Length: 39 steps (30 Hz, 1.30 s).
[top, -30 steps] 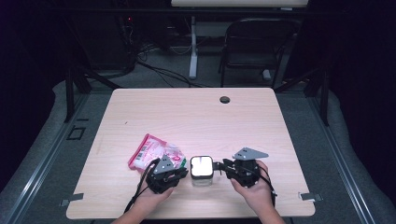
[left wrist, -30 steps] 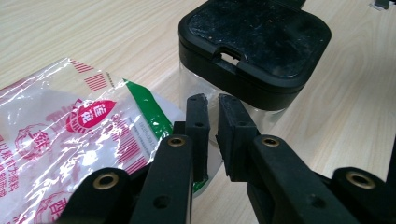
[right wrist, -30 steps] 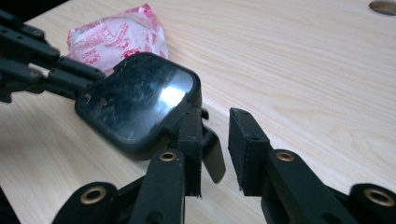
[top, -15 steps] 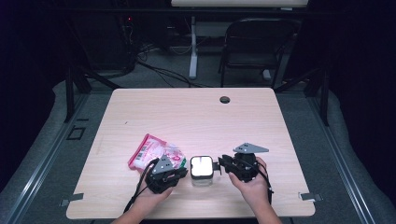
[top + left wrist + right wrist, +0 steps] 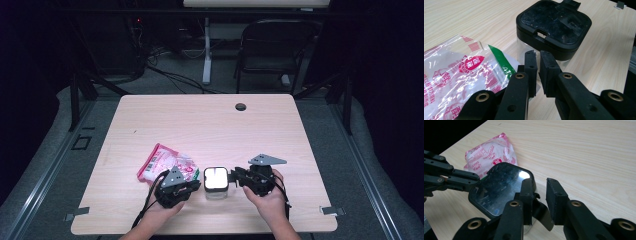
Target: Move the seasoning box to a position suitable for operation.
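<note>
Both forearms are seen entering from the bottom edge of the high view. The left gripper is held low over the counter in the left hand, its fingers directed toward the right gripper. Those fingers are found nearly together, a narrow gap remaining, with nothing pressed between them. The right gripper is cupped from below by the right hand and directed leftward. Its fingers are set moderately apart.
</note>
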Tool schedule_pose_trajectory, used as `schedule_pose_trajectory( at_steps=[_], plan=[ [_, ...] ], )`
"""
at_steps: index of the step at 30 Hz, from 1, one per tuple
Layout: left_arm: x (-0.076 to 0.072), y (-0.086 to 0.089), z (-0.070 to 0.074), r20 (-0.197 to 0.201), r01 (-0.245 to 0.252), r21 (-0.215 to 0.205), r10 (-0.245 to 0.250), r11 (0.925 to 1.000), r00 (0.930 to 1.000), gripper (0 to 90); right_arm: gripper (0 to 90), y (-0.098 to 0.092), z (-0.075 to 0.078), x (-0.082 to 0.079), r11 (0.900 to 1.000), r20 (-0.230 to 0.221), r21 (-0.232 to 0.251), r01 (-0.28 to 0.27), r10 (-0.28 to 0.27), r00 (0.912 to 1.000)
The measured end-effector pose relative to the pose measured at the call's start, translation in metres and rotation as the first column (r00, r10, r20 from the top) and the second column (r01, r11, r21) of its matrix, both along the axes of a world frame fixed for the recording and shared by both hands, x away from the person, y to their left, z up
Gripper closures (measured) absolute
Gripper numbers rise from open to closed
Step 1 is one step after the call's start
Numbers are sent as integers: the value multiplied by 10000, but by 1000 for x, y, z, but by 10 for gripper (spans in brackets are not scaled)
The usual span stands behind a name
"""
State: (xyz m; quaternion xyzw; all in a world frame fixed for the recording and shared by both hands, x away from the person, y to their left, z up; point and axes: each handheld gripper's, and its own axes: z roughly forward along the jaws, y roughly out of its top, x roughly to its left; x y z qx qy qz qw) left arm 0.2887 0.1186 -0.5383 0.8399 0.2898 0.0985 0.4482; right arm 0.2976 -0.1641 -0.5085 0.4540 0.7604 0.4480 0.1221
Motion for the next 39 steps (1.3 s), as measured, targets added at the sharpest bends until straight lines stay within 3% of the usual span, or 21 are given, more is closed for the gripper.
schedule_pose_trajectory(
  at_steps=[8, 18, 39],
  plan=[
    [-3, -2, 2, -22, 382, -146, -382, 9992, 9993, 859, 848, 5, -1, -3, 9998, 147, -150, -137, 139, 9998],
    [-5, -4, 2, -128, 749, -94, -750, 9971, 9971, 878, 850, 4, -2, -4, 10000, 182, -18, -67, 68, 9998],
    [-7, -5, 5, 123, 882, -120, -880, 9960, 9960, 865, 850, 2, -4, -4, 9997, 115, 225, -11, 8, 9999]
  ],
)
